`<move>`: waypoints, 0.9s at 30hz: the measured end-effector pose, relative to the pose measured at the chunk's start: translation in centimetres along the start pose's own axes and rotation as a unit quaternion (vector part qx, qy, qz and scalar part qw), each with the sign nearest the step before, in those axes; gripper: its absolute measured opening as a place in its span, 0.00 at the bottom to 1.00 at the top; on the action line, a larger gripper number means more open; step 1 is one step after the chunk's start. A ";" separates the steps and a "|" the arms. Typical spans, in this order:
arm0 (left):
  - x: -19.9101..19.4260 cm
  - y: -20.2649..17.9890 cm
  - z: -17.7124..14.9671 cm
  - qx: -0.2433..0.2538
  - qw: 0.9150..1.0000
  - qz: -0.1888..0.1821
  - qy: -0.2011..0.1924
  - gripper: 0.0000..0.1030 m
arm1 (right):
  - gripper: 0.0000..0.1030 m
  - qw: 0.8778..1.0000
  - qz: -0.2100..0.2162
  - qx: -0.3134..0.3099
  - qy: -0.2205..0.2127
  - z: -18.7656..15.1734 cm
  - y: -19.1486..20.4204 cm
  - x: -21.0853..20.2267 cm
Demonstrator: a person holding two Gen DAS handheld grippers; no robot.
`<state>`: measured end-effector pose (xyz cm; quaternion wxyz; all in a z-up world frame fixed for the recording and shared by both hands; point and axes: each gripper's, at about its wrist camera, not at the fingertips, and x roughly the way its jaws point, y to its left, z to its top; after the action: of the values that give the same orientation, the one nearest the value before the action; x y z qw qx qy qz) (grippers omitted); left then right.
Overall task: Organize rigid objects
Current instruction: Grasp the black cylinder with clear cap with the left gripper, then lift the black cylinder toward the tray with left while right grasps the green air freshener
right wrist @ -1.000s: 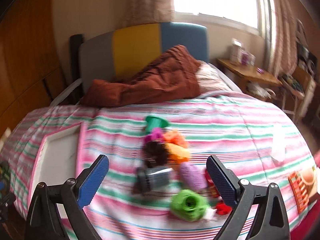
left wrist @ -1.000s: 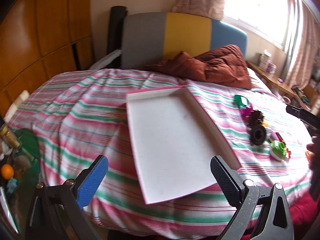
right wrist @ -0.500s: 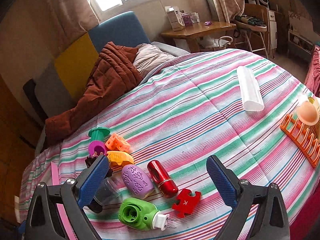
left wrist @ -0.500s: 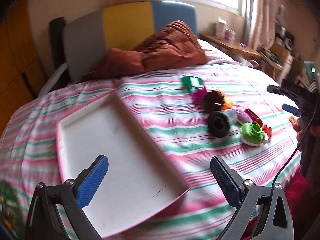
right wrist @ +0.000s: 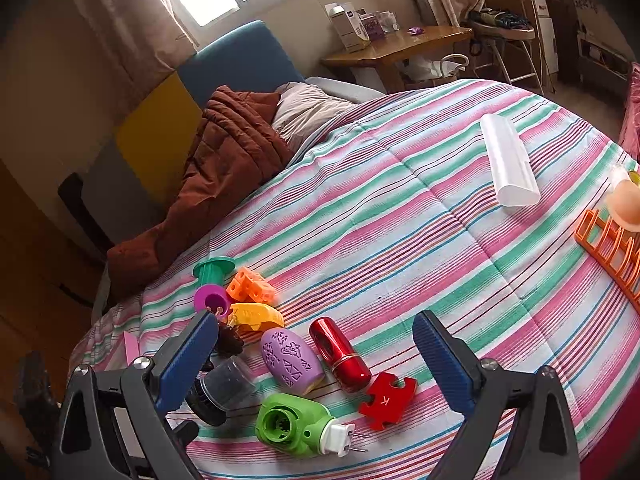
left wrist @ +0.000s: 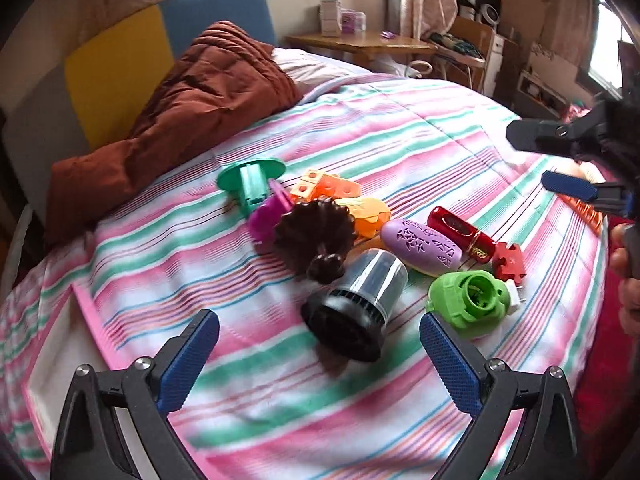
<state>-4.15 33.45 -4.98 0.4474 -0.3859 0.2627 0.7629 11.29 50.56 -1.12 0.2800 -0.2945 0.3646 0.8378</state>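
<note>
Striped bedspread (right wrist: 400,216), carrying one cluster of small rigid items, all placed here relative to the purple patterned oval (right wrist: 291,360). Touching its right side: red metallic cylinder (right wrist: 340,355). Beyond that: red puzzle piece (right wrist: 386,400). Just in front: green plug-in device (right wrist: 294,426) with white pronged end. To its left: clear cup with black base (left wrist: 356,304), lying on its side. Behind it: yellow-orange piece (right wrist: 256,316), orange block (right wrist: 251,291), magenta spool (right wrist: 211,299), green spool (right wrist: 211,270), dark brown flower-shaped item (left wrist: 314,234). Far left: pink-rimmed tray (left wrist: 86,312), at bed edge. Left gripper (left wrist: 318,354): spread wide, empty, above the cup. Right gripper (right wrist: 314,360): spread wide, empty, over the oval and cylinder.
</note>
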 end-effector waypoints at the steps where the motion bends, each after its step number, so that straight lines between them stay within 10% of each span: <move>1: 0.5 -0.1 0.2 0.003 1.000 -0.004 0.004 0.96 | 0.97 1.000 0.001 0.001 0.001 0.0 -0.1 0.0; 8: 4.4 -0.6 0.4 0.009 0.997 -0.052 0.052 0.56 | 0.97 1.000 0.008 0.007 0.008 0.2 -0.1 0.4; 27: -0.5 -2.2 -8.3 -0.076 0.996 -0.022 0.038 0.53 | 0.77 0.993 0.070 -0.032 0.091 -1.2 1.9 2.6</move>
<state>0.88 27.98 -9.35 0.4232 -0.4529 0.2124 0.7554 8.66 49.20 -2.75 0.1762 -0.3523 0.3812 0.8364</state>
